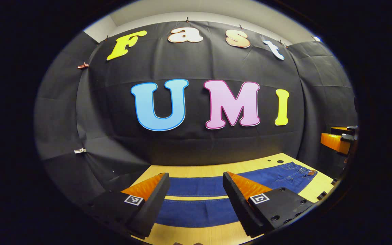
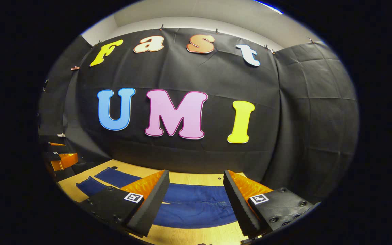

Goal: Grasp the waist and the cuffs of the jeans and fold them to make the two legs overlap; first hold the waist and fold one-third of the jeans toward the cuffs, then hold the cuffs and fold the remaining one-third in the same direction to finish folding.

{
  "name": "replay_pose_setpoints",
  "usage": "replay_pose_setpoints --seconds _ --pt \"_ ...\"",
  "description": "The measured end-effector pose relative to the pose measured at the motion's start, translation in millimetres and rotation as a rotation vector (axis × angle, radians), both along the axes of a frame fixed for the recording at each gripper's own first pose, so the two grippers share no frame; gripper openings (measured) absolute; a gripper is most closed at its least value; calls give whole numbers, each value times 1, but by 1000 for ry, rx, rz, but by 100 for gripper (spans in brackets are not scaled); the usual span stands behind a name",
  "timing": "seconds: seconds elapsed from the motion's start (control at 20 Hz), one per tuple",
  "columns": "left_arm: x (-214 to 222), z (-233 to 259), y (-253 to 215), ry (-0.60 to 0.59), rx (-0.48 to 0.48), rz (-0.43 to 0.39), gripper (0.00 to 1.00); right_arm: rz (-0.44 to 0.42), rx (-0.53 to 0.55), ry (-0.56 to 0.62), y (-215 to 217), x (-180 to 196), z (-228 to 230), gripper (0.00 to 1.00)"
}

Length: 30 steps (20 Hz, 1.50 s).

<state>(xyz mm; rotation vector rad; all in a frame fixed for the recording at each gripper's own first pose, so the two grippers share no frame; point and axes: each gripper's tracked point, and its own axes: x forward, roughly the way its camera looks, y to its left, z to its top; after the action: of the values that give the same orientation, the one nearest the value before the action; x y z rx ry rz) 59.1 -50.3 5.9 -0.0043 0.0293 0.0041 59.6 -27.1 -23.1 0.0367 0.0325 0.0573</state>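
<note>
Dark blue jeans (image 1: 196, 185) lie flat across the wooden table (image 1: 196, 168), with the two legs side by side as two bands. The waist (image 1: 299, 170) is at the right in the left gripper view. In the right gripper view the cuffs (image 2: 94, 185) lie at the left of the jeans (image 2: 196, 207). My left gripper (image 1: 195, 177) hangs open above the legs with nothing between its fingers. My right gripper (image 2: 196, 173) hangs open above the upper part of the jeans, also holding nothing. Each view catches the other gripper at its edge, the right gripper (image 1: 330, 135) and the left gripper (image 2: 60, 152).
Black cloth walls close the booth behind and on both sides of the table. Bare wood (image 2: 70, 189) shows around the jeans, with small round holes (image 1: 279, 161) near the far edge. A strip of table runs along the near side.
</note>
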Motion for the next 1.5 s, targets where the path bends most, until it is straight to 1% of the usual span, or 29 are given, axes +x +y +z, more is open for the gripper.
replay_pose_setpoints --seconds 0.15,0.25,0.45,0.7,0.8,0.9,1.0,1.05,1.1,1.3,1.4,1.5 --pt "1 0 -1 -7 22 -14 97 -21 14 5 -2 -2 2 97" --pt "-1 -1 3 -8 39 -16 97 -21 7 3 0 -4 0 97" --pt "-8 -4 10 -13 27 -19 97 -28 1 9 1 -11 1 97" --pt "-10 -15 38 9 78 5 98 -41 -10 5 0 -16 5 97" --pt "-8 -21 52 27 109 -7 97 -50 -16 2 -3 -15 8 97" --pt "-2 -38 78 53 205 -8 98 -58 -28 -1 -6 -17 10 97" --pt "6 -61 103 84 338 -26 98 -64 -42 2 -10 -19 10 97" --pt "10 -77 115 110 420 -50 98 -67 -47 2 -11 -20 11 97" --pt "14 -93 129 139 510 -77 98 -72 -52 5 -12 -23 11 97" --pt "25 -178 172 297 837 -242 98 -90 -67 31 -16 -36 4 97" --pt "26 -220 192 378 950 -306 98 -101 -73 45 -18 -46 0 98" --pt "30 -256 210 458 1031 -362 98 -111 -85 61 -20 -55 -5 97"
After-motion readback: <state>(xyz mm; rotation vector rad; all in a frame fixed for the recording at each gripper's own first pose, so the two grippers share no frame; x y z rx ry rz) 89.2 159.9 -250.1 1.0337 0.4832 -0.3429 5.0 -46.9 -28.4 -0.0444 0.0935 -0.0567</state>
